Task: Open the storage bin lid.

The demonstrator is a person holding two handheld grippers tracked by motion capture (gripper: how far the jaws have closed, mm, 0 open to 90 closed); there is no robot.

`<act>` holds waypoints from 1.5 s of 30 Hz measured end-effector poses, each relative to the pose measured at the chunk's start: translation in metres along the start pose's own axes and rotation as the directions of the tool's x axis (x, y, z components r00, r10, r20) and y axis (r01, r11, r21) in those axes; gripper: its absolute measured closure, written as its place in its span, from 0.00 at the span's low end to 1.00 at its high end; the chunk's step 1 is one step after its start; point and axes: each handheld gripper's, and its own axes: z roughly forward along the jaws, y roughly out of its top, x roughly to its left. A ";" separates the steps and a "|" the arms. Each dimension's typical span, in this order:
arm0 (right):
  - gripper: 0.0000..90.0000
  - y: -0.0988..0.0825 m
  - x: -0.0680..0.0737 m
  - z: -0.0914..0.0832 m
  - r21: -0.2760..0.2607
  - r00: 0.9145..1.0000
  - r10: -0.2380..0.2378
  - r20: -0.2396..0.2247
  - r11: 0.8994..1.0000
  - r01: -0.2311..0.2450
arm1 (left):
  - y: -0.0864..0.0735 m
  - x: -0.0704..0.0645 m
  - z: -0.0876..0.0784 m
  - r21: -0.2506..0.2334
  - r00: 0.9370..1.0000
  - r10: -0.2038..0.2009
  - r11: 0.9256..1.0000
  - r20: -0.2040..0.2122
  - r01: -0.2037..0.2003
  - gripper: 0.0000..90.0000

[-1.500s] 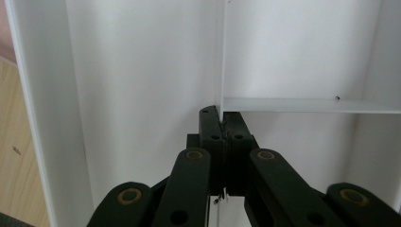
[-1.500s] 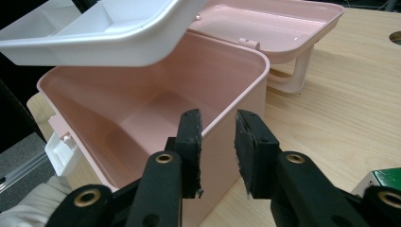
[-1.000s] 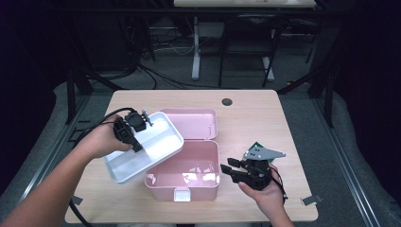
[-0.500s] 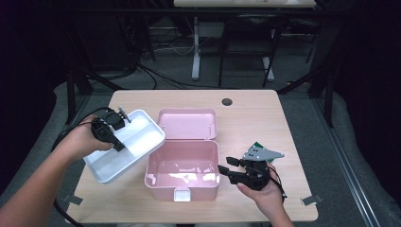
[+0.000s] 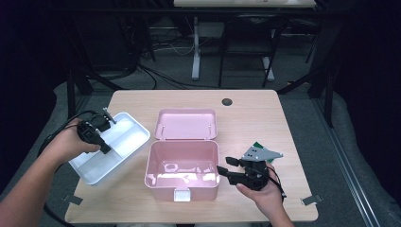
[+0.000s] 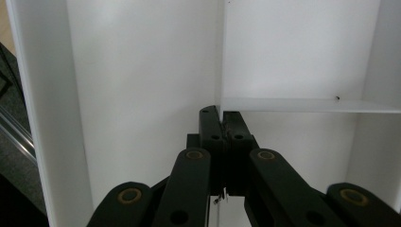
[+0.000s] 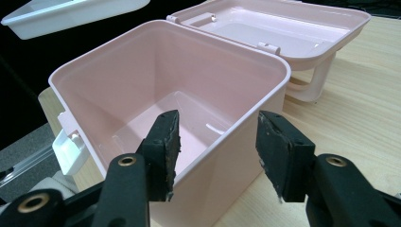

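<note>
High view: left gripper [image 5: 101, 137] clamps the white tray's [image 5: 124, 145] divider; right gripper [image 5: 226, 168] has just been opening, empty.

Premises present as a lab or test workspace. A bare wooden table [image 5: 265, 118] stands on grey floor covering, black curtaining encloses left and right, loose cables [image 5: 165, 71] lie at the far side beside a white desk frame [image 5: 195, 52].
</note>
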 end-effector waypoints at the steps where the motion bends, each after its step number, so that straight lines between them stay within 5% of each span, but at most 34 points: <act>1: 0.55 0.000 0.000 0.001 -0.006 1.000 -0.001 -0.002 1.000 0.001 | -0.001 0.001 0.002 0.008 1.000 0.002 1.000 0.001 -0.002 0.99; 11: 0.47 0.002 0.001 0.003 0.016 1.000 -0.012 -0.013 1.000 0.012 | -0.007 0.008 0.030 0.027 1.000 -0.020 0.999 -0.006 0.021 0.99; 23: 0.42 0.010 0.002 0.006 0.038 1.000 -0.025 -0.009 0.999 0.025 | -0.010 0.009 0.063 0.026 0.999 -0.038 0.999 0.036 0.037 0.99; 27: 0.39 0.010 0.002 0.007 0.070 0.999 -0.041 0.007 0.997 0.040 | -0.009 0.007 0.072 0.036 0.999 -0.042 0.999 0.016 0.041 0.99; 33: 0.38 0.009 -0.002 0.006 0.104 0.998 -0.054 0.023 0.993 0.052 | -0.009 0.007 0.088 0.041 0.998 -0.043 0.998 0.042 0.042 0.99; 45: 0.37 0.008 -0.006 0.003 0.118 0.997 -0.062 0.038 0.991 0.057 | -0.011 0.010 0.110 0.079 0.998 -0.062 0.995 0.030 0.059 0.99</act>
